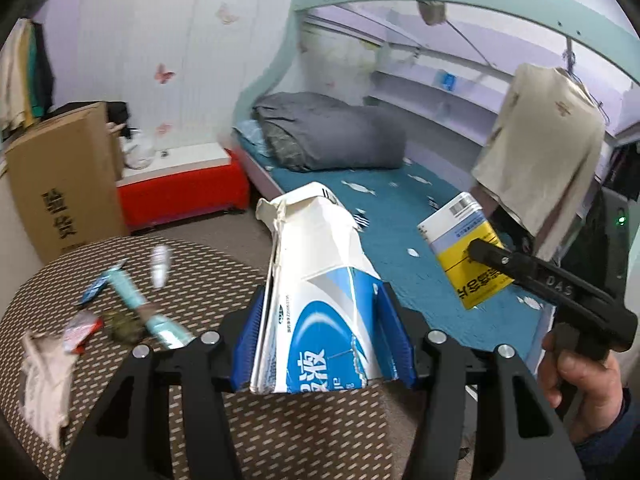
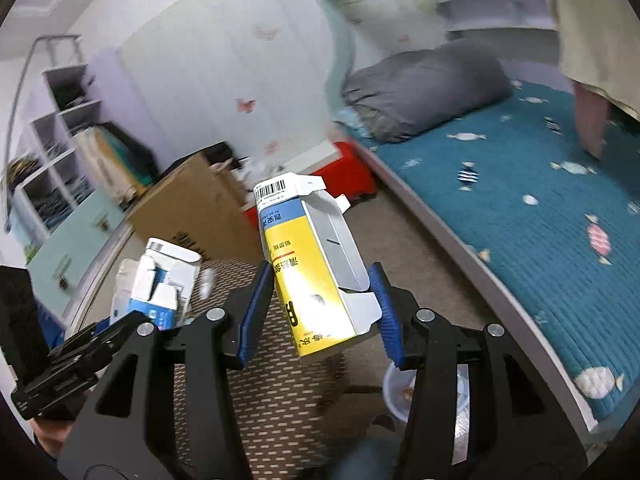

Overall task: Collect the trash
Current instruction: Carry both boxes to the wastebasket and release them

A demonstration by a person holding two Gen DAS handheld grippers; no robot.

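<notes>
Up front in the left wrist view, the left claw [image 1: 320, 344] pinches a crumpled white-and-blue cardboard box [image 1: 316, 292] above the round woven-patterned surface [image 1: 280, 440], where loose wrappers [image 1: 132, 308] lie. Seen from the right wrist, the right claw [image 2: 320, 316] pinches a yellow-and-blue opened cardboard box [image 2: 308, 264] over the same surface.

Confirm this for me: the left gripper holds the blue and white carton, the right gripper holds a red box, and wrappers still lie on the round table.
One detail is wrong. The box in the right gripper is yellow and blue, not red, as the right wrist view shows. The rest stands: the left gripper holds the blue and white carton, and wrappers lie on the round table.
</notes>
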